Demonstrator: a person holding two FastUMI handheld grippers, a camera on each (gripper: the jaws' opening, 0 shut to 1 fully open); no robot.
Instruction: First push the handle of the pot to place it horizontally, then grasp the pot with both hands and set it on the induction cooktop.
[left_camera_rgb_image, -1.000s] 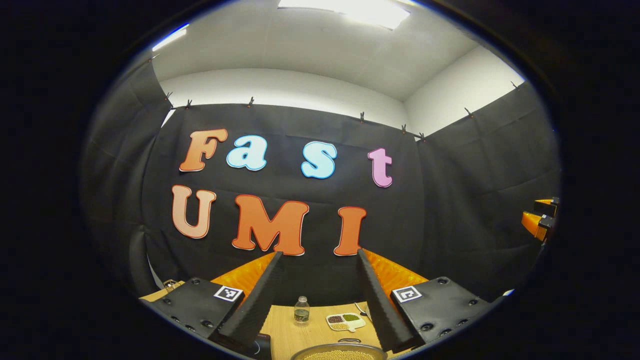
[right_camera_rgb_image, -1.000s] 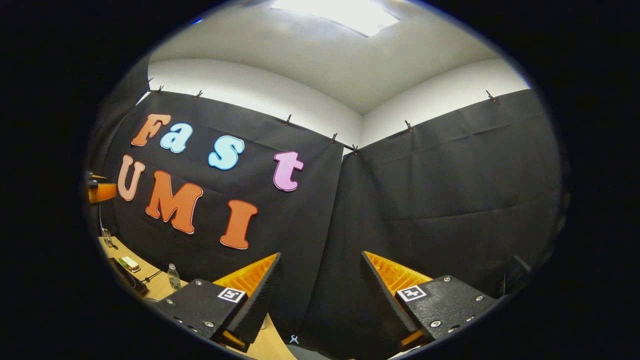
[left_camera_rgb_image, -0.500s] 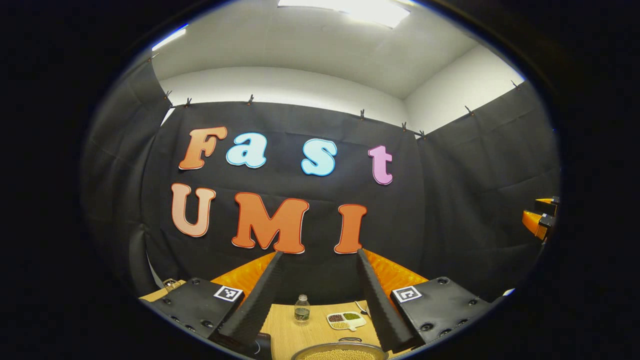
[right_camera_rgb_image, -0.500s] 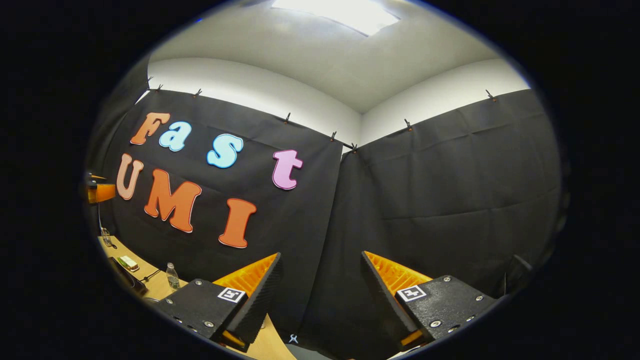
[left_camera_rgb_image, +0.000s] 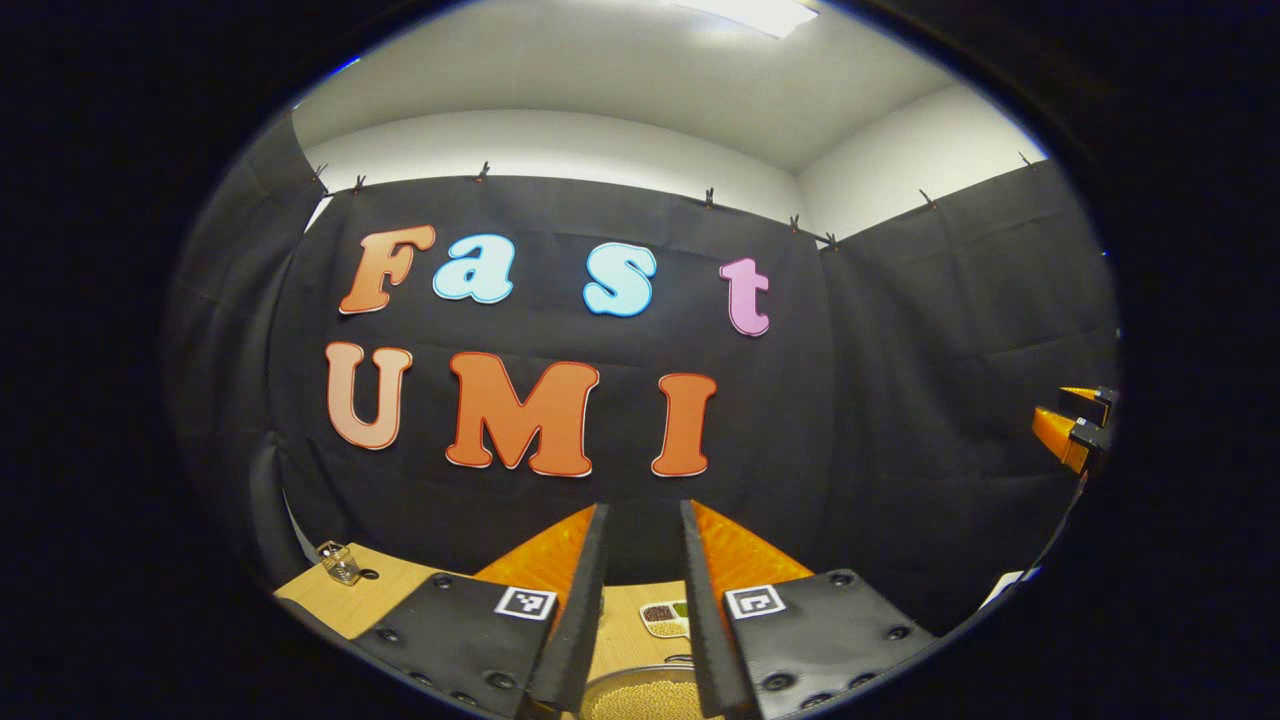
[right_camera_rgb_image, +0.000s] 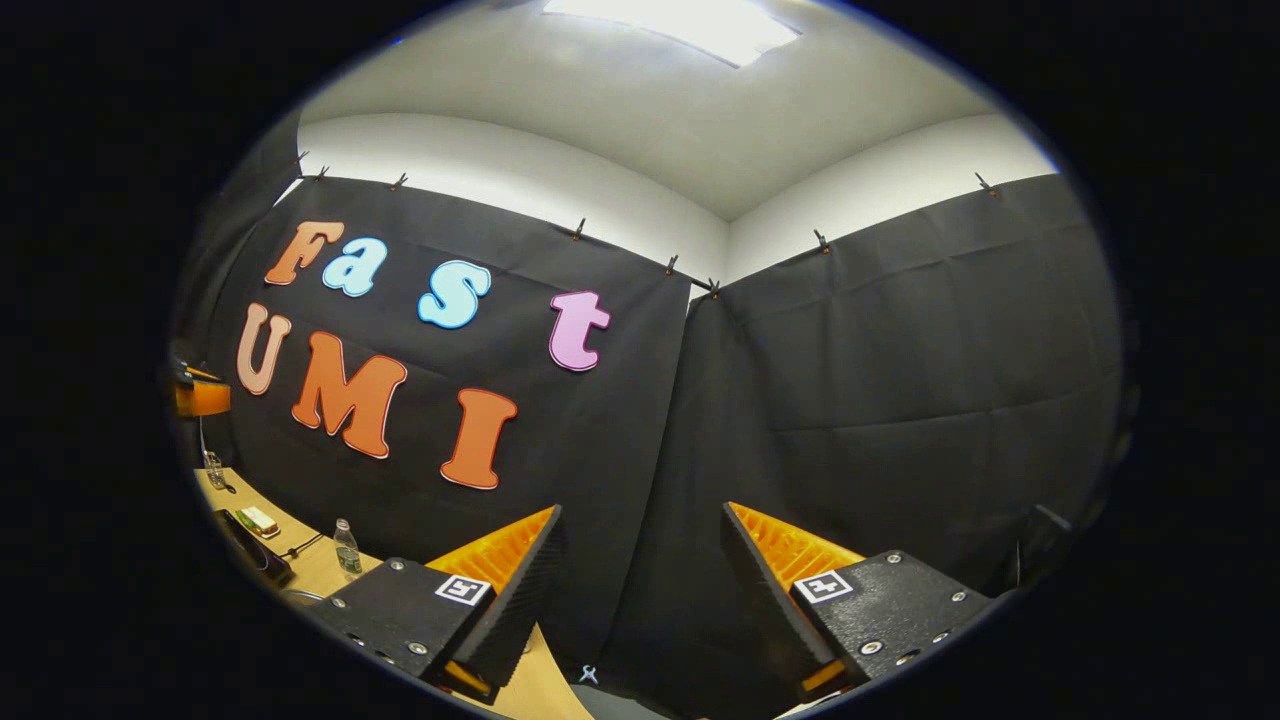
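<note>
The left claw (left_camera_rgb_image: 641, 520) hangs above the wooden desk (left_camera_rgb_image: 375, 600), its fingers drawn close with a narrow gap between them and nothing held. Below them, at the bottom edge of the left gripper view, sits the pot (left_camera_rgb_image: 640, 695), filled with what appear to be yellow beans; a divided dish (left_camera_rgb_image: 664, 618) lies just beyond it. The right claw (right_camera_rgb_image: 641, 525) is spread wide and empty, aimed at the booth's corner, with a small bottle (right_camera_rgb_image: 347, 548) on the desk to its left.
</note>
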